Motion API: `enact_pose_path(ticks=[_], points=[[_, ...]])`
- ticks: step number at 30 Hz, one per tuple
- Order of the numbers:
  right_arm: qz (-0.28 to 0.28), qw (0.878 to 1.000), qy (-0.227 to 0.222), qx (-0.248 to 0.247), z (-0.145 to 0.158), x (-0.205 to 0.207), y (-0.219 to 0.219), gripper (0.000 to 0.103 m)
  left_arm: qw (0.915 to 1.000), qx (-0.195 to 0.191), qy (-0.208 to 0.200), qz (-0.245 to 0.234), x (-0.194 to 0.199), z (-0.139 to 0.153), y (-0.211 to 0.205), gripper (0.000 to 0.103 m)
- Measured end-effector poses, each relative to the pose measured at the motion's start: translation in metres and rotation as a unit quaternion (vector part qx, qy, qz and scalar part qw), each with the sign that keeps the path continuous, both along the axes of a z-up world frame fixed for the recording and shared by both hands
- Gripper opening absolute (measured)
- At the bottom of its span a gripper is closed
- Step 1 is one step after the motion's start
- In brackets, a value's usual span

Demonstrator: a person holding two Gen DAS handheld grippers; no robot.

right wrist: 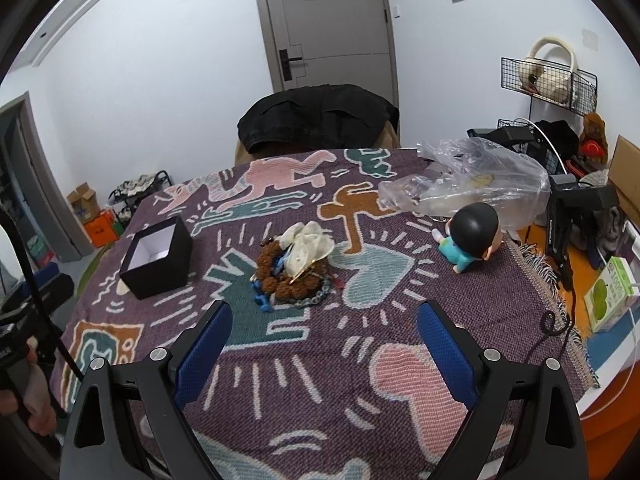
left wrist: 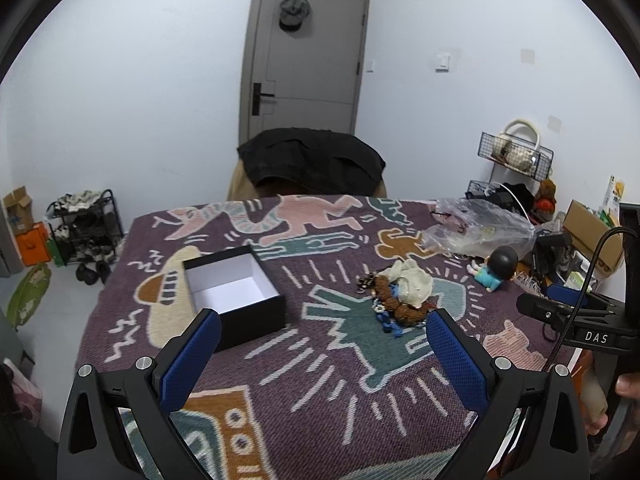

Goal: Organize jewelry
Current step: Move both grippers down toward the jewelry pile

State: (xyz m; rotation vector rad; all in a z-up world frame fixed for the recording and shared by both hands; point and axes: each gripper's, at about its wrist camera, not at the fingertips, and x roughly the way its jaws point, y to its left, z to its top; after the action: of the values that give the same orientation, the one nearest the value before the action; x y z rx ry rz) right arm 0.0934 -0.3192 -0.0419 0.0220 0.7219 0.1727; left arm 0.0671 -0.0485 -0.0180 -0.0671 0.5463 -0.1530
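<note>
A heap of jewelry (left wrist: 396, 296) lies mid-table: brown bead bracelets, blue beads, a chain and a cream cloth pouch (left wrist: 412, 284). It also shows in the right wrist view (right wrist: 296, 268). An open black box (left wrist: 234, 292) with a white inside stands left of the heap, empty; it also shows in the right wrist view (right wrist: 158, 258). My left gripper (left wrist: 322, 334) is open and empty, near side of box and heap. My right gripper (right wrist: 324, 328) is open and empty, on the near side of the heap.
A patterned purple cloth (right wrist: 320, 380) covers the table. A doll in blue (right wrist: 472, 240) and a clear plastic bag (right wrist: 472, 184) sit at the right. A chair with a black jacket (left wrist: 312, 164) stands behind the table. Shelves and boxes crowd the right side.
</note>
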Motion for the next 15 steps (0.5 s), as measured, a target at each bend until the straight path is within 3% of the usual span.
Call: enact_pose_path(ticks=[13, 15], points=[[-0.017, 0.999, 0.025, 0.038, -0.027, 0.027, -0.027, 0.092, 0.9966, -0.003, 0.056, -0.06, 0.058, -0.027, -0.045, 0.081], [-0.019, 0.998, 0.03, 0.045, -0.031, 0.031, -0.032, 0.085, 0.9957, -0.004, 0.065, -0.066, 0.066, -0.032, -0.052, 0.077]])
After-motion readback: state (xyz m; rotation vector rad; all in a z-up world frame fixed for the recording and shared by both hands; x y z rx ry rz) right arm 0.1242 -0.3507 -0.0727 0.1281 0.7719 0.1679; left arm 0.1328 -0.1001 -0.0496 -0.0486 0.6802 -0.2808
